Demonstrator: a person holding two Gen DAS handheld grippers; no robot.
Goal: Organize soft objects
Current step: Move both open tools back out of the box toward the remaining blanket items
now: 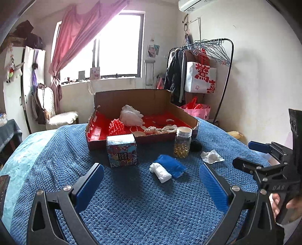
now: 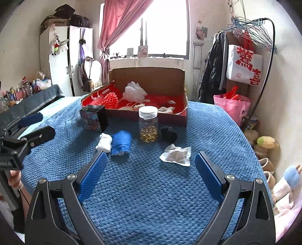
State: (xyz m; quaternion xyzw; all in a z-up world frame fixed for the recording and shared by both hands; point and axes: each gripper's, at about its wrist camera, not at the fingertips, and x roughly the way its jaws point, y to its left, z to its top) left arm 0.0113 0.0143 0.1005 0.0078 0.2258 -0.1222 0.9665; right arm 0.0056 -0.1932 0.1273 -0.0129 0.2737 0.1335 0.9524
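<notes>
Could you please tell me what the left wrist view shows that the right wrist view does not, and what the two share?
Only the left wrist view shows the air conditioner near the ceiling. Only the right wrist view shows the plush toys along the wall and the cluttered side table. Both show the open left gripper, the open right gripper, the cardboard box, blue cloth roll, capsule jar and patterned box.

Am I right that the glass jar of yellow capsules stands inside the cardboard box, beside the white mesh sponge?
Not quite: the glass jar stands on the blue blanket in front of the cardboard box; only the white mesh sponge is inside, as the right wrist view shows.
</notes>
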